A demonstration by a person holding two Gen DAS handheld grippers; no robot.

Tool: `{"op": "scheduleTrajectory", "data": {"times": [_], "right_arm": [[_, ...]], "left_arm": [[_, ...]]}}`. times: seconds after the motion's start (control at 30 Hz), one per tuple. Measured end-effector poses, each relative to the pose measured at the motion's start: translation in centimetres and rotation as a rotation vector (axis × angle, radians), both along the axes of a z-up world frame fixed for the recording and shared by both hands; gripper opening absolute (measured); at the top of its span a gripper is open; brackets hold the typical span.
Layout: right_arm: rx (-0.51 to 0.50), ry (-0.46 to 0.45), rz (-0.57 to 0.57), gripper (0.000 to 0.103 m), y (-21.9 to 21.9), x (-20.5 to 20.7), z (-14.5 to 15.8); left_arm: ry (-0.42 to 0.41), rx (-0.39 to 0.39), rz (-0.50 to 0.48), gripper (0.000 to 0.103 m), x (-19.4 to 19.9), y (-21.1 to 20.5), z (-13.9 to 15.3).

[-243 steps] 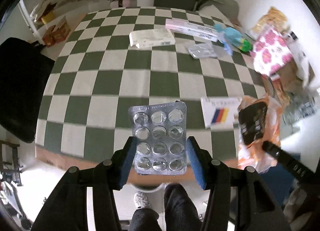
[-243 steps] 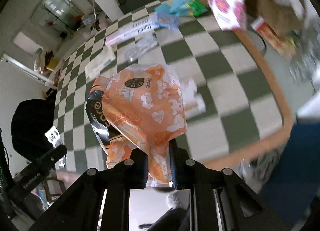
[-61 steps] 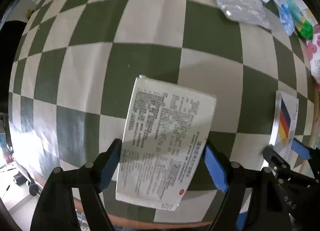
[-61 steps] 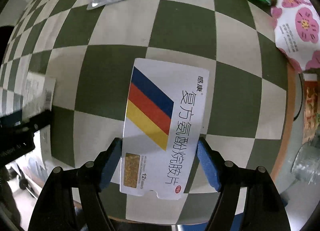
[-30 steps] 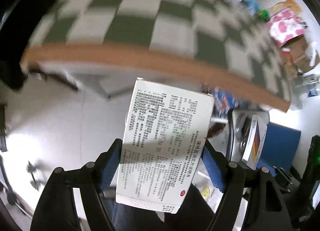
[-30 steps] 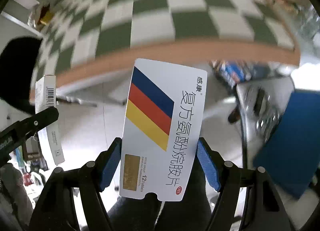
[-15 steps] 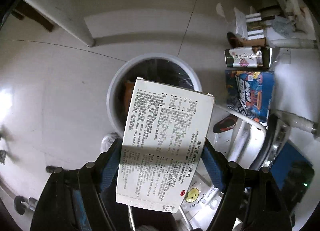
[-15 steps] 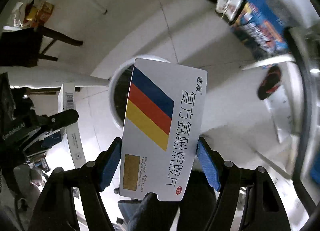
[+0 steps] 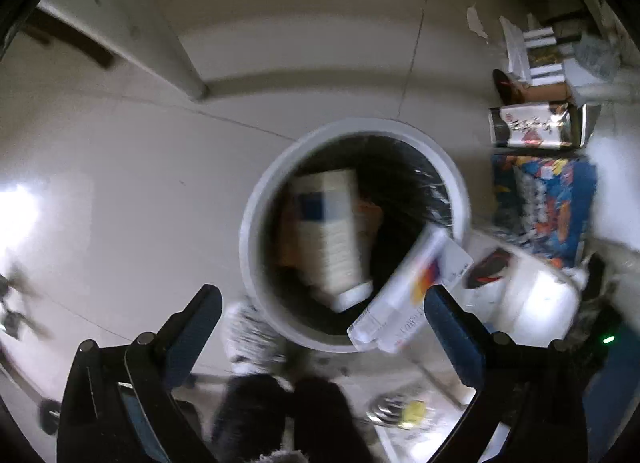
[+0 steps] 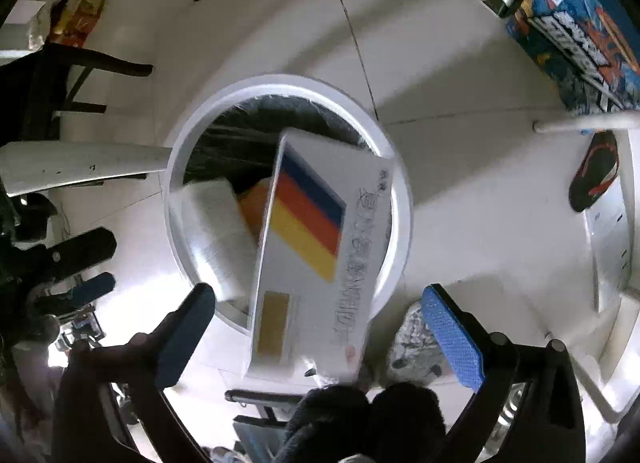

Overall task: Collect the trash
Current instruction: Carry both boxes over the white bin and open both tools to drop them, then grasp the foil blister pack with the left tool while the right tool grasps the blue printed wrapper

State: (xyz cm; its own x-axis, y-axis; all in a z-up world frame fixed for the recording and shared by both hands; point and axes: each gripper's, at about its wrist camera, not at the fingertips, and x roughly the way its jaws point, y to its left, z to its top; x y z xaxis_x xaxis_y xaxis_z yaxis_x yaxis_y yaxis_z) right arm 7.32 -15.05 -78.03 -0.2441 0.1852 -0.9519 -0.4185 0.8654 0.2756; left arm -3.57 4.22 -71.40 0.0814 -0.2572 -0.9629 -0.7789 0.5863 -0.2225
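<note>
Half a second ago your left gripper (image 9: 320, 315) clamped the text-printed carton and your right gripper (image 10: 316, 311) clamped the striped carton. Now both sets of fingers are spreading wide, and neither pair of pads touches anything.

Left: blue textured fingers (image 9: 452, 335) on black arms stand far apart. The text-printed carton (image 9: 328, 231) has left them. It lies blurred inside the bin (image 9: 256, 223), tilted, pale cardboard with a dark blue patch near its upper end.

Right: fingers (image 10: 452, 339) likewise apart. The striped carton (image 10: 316, 259) hangs free between them, apart from both pads, tipped over the near rim of the bin (image 10: 400, 199). It is flat, rectangular, glossy white card with blue, red and yellow diagonal bands and a gold patch near its lower end. In the left wrist view the same carton (image 9: 408, 295) shows edge-on at the bin's right rim.

The bin is round, with a thick white rim and a crinkled black liner (image 10: 248, 131); orange wrapping (image 10: 256, 199) shows inside beside the first carton. It stands on a smooth pale tiled floor (image 9: 120, 183).

Blur hides the cartons' print.
</note>
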Motion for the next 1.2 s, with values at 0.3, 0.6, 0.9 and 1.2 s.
{"op": "scheduleTrajectory", "data": {"times": [0.3, 0.6, 0.9, 1.2], "right_arm": [[-0.081, -0.144, 0.109, 0.103, 0.3, -1.1, 6.1], [-0.136, -0.221, 0.128, 0.103, -0.6, -2.7, 15.6], [-0.099, -0.261, 0.109, 0.103, -1.8, -5.1, 28.1], [-0.057, -0.296, 0.088, 0.103, -2.2, -6.9, 40.1]], "left_arm": [[0.08, 0.243, -0.127, 0.103, -1.9, -2.8, 6.0], [0.051, 0.275, -0.13, 0.103, -3.6, -4.6, 14.6], [-0.008, 0.299, -0.147, 0.103, -5.9, -5.8, 25.6], [-0.06, 0.305, -0.146, 0.103, -7.2, -5.6, 35.0]]}}
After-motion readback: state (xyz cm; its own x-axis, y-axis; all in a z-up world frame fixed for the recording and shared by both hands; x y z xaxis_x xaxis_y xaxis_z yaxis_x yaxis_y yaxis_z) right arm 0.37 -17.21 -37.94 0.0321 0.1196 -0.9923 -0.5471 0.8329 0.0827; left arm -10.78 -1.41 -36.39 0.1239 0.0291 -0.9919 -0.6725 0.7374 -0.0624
